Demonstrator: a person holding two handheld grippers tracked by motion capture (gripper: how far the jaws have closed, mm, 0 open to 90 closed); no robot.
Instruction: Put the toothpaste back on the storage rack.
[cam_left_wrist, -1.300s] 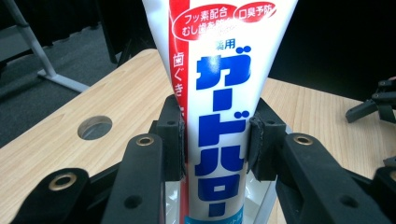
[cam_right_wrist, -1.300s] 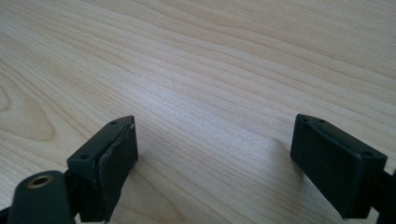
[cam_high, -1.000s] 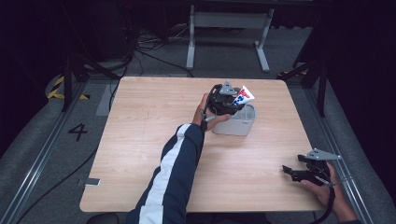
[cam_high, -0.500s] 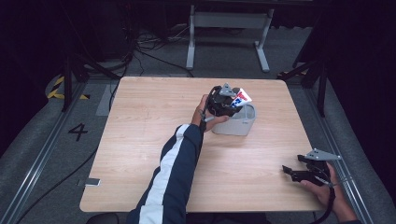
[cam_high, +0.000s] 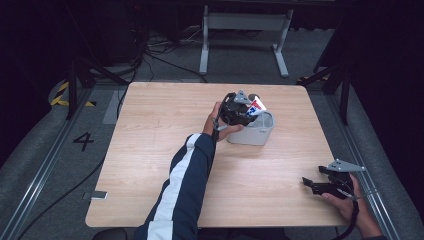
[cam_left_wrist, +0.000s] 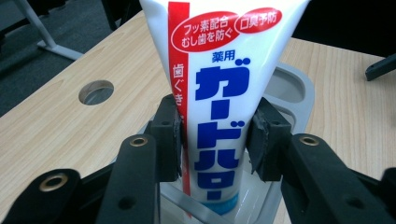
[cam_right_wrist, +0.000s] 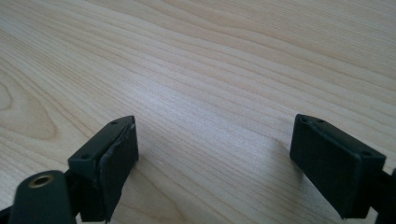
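Over grey cup (cam_high: 252, 134), left gripper (cam_left_wrist: 215, 137) clamping toothpaste tube (cam_left_wrist: 224, 79), base inside

The light wooden table (cam_high: 150, 150) stands on a grey floor, with a round hole (cam_left_wrist: 96, 92) through its top near one edge. Past its far edge stands a white metal frame (cam_high: 245, 22), with dark cables (cam_high: 155, 50) lying beside it. On the floor to the left are a painted 4 (cam_high: 83, 141) and black-and-yellow striped tape (cam_high: 62, 95).

The table (cam_right_wrist: 224, 70) was pale wood, smooth and faintly sheened; the toothpaste tube (cam_left_wrist: 224, 79) looked glossy white plastic; the grey container (cam_left_wrist: 299, 88) matt plastic; the left gripper (cam_left_wrist: 217, 142) pads dull black, roughened.
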